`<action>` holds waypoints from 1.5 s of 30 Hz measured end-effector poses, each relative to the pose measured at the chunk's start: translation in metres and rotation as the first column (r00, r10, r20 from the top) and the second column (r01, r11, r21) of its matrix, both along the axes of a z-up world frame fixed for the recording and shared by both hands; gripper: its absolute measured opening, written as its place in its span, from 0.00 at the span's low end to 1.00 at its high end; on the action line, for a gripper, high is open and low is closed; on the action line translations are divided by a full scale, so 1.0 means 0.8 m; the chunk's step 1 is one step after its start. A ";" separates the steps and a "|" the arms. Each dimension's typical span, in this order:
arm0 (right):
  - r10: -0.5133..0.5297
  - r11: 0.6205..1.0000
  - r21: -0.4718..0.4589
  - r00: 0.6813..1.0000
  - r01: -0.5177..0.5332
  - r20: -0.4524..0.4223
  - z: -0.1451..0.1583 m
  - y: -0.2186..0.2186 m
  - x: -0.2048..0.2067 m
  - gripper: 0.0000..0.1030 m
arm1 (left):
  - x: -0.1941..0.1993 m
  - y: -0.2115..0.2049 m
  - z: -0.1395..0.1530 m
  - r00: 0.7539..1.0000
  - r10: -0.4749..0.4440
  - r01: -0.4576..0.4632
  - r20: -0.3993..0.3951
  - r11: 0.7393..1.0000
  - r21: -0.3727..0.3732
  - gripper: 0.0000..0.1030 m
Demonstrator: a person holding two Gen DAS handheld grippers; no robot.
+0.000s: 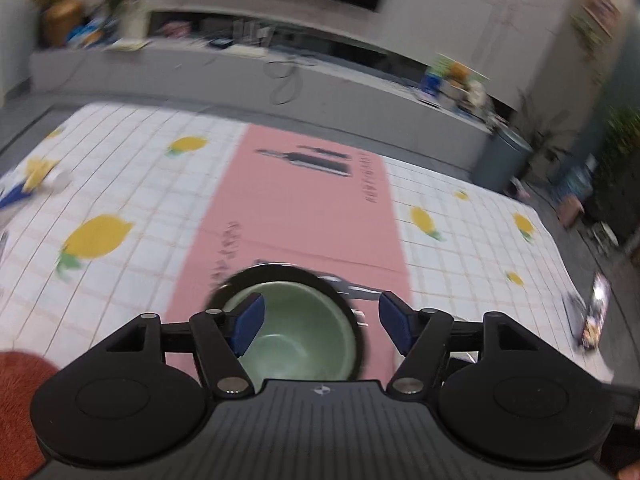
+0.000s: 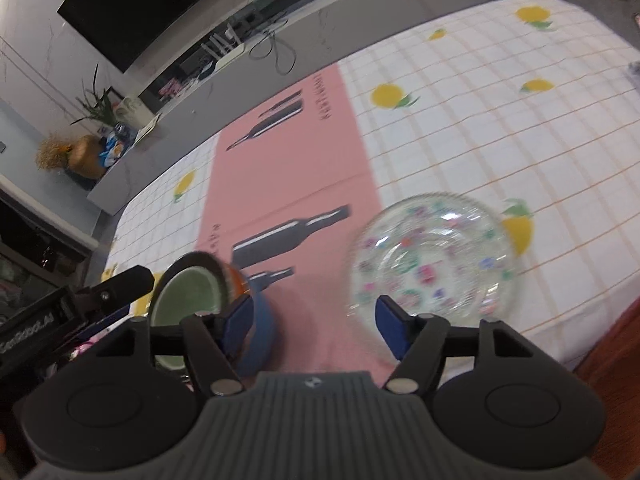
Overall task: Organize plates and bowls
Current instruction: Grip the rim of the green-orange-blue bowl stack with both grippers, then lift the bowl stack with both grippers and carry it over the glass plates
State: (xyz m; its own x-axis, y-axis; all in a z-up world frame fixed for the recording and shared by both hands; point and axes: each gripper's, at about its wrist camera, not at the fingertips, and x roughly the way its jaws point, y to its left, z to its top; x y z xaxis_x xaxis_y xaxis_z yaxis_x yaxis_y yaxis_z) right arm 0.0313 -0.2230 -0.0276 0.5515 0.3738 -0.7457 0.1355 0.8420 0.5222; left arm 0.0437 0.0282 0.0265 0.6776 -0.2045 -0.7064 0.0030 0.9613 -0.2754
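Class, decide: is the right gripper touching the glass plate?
Cannot tell. In the right wrist view, the right gripper is open, one fingertip overlapping the blurred glass plate edge; no clear contact or gap.

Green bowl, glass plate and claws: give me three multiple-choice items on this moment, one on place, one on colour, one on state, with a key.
1. The green bowl sits over which part of the tablecloth?
A. the pink strip
B. a lemon print
C. the bare table edge

2. The pads on the left claw are:
A. red
B. blue
C. white

3. The right claw is:
A. shut on the glass plate
B. shut on the bowl
C. open, holding nothing

Key: 1 A, the pink strip shows around the bowl; 2 B, both pads are blue; 3 C, its jaws stand apart near the glass plate.
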 end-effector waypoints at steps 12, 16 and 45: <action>0.058 0.997 0.052 0.996 -0.055 -0.071 -0.023 0.054 0.024 0.68 | 0.014 0.074 -0.045 0.992 0.083 -0.095 -0.097 0.989 -0.118 0.76; 0.072 0.995 0.073 0.994 -0.066 -0.087 -0.032 0.069 0.034 0.68 | 0.018 0.087 -0.067 0.987 0.069 -0.097 -0.143 0.976 -0.198 0.76; 0.059 0.982 0.186 0.975 -0.019 -0.214 -0.098 0.089 0.079 0.47 | 0.048 0.096 -0.147 0.946 0.046 -0.161 -0.321 0.926 -0.342 0.65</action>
State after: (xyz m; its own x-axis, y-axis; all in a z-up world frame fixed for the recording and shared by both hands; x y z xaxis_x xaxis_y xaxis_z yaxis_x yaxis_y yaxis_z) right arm 0.0948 -0.1517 -0.1061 0.3660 0.5324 -0.7633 0.2318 0.7422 0.6288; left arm 0.0821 0.1050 -0.0914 0.4755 -0.4234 -0.7711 -0.2296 0.7864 -0.5734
